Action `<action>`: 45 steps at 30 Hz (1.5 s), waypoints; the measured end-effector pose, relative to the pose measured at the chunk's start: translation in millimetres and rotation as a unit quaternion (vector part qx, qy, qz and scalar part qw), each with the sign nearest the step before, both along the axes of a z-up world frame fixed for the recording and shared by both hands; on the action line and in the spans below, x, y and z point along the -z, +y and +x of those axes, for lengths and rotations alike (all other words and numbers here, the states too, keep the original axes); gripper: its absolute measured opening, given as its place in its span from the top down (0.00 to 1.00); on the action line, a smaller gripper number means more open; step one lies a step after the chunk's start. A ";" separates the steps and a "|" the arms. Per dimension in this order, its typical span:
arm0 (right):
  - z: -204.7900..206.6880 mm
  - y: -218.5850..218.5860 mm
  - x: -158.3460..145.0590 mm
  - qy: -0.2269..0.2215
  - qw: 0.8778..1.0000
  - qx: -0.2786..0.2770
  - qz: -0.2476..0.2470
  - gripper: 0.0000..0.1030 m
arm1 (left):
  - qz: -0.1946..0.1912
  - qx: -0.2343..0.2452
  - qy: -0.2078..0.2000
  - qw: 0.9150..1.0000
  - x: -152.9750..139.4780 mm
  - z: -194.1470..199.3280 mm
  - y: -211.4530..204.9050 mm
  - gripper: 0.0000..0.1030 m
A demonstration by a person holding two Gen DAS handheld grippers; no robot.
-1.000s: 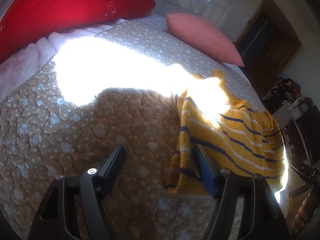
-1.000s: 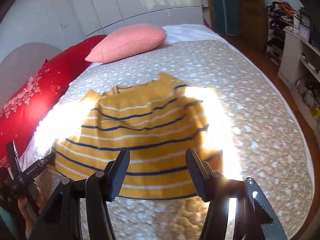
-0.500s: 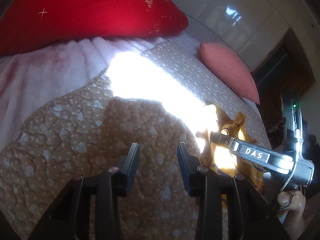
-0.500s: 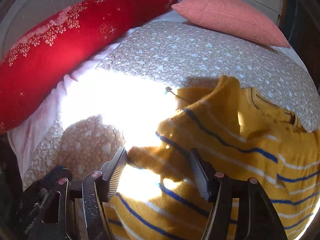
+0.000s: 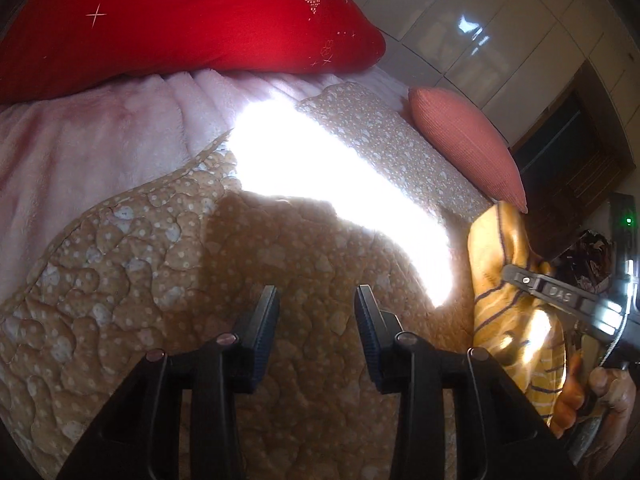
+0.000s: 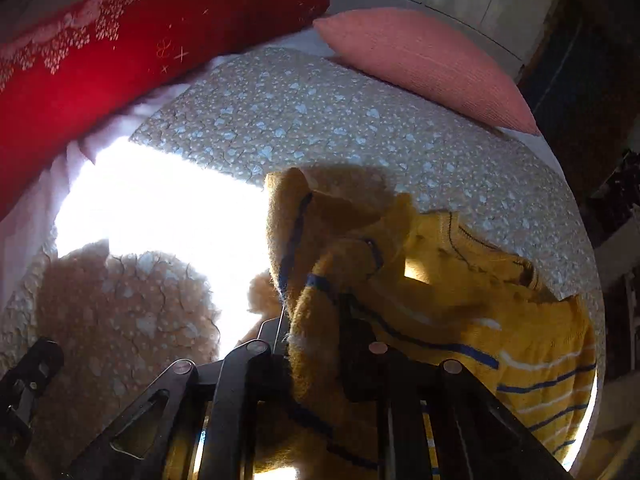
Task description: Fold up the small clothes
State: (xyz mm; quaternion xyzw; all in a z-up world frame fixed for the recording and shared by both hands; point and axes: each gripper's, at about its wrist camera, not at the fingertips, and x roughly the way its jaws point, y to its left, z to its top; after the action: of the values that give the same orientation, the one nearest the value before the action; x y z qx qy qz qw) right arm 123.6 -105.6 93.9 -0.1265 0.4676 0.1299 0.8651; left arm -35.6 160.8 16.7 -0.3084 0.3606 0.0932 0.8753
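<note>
One small knitted sweater (image 6: pixel 460 292), mustard yellow with thin navy and white stripes. Its body lies spread on the quilted bed (image 6: pixel 320 120). The near left portion is bunched and raised off the quilt, creased into upright folds.

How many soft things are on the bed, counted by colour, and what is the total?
Red: 1, the long red pillow
Pink: 1, the pink cushion
Yellow with blue and white stripes: 1, the small sweater, pinched in the closing jaws of the right gripper
Total: 3
</note>
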 end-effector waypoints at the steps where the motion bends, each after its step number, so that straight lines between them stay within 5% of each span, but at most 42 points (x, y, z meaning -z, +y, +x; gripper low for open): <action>1: -0.3 -26.7 -11.9 -0.006 1.000 0.015 0.016 0.86 | 0.005 0.002 0.000 1.000 -0.4 0.2 -2.8 0.64; 6: -4.9 -194.9 -40.2 -0.018 0.988 0.125 0.087 0.87 | 0.015 0.019 -0.003 1.000 -1.5 4.7 -16.8 0.63; 11: -11.4 -334.6 -1.5 0.015 0.970 0.206 0.125 0.85 | 0.041 0.059 -0.001 0.997 -3.2 13.6 -49.1 0.61; 13: -16.6 -365.4 16.3 0.041 0.964 0.211 0.154 0.78 | 0.035 0.089 0.012 0.995 -3.7 12.0 -66.6 0.61; 15: -32.7 -383.2 10.0 0.018 0.957 0.230 0.176 0.65 | 0.042 0.120 0.018 0.992 -5.4 0.5 -85.3 0.60; 18: -54.9 -388.7 -7.6 -0.032 0.959 0.225 0.169 0.54 | 0.076 0.149 0.030 0.985 -7.2 -24.0 -110.4 0.52; 23: -73.4 -375.9 -31.6 -0.063 0.964 0.191 0.171 0.54 | 0.084 0.173 0.041 0.980 -13.5 -51.7 -137.0 0.52; 29: -60.0 -344.9 -38.6 -0.057 0.970 0.156 0.177 0.54 | 0.098 0.188 0.019 0.977 -34.9 -41.0 -162.0 0.48; 31: -41.5 -331.2 -28.8 -0.038 0.976 0.140 0.160 0.72 | 0.109 0.195 0.016 0.975 -37.1 -37.3 -171.6 0.47; 34: 2.0 -313.4 9.2 0.031 0.978 0.154 0.135 0.84 | 0.118 0.203 0.020 0.972 -34.2 -32.7 -179.8 0.47; 37: 34.9 -294.5 25.6 0.031 0.978 0.152 0.140 0.87 | 0.120 0.201 0.035 0.972 -26.9 -22.0 -184.6 0.47; 40: 53.2 -276.4 28.5 0.052 0.972 0.115 0.199 0.93 | 0.112 0.201 0.051 0.972 -23.2 -7.0 -191.1 0.46; 45: 26.4 -290.1 23.4 0.039 0.969 0.075 0.231 0.91 | 0.127 0.213 0.044 0.968 -33.7 18.1 -212.1 0.40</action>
State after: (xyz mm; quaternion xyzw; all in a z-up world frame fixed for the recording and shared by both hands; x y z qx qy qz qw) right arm 149.9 -395.7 70.5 0.1177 0.4661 0.1738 0.8594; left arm -17.4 -51.3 50.4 -0.1060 0.4414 -0.0370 0.8902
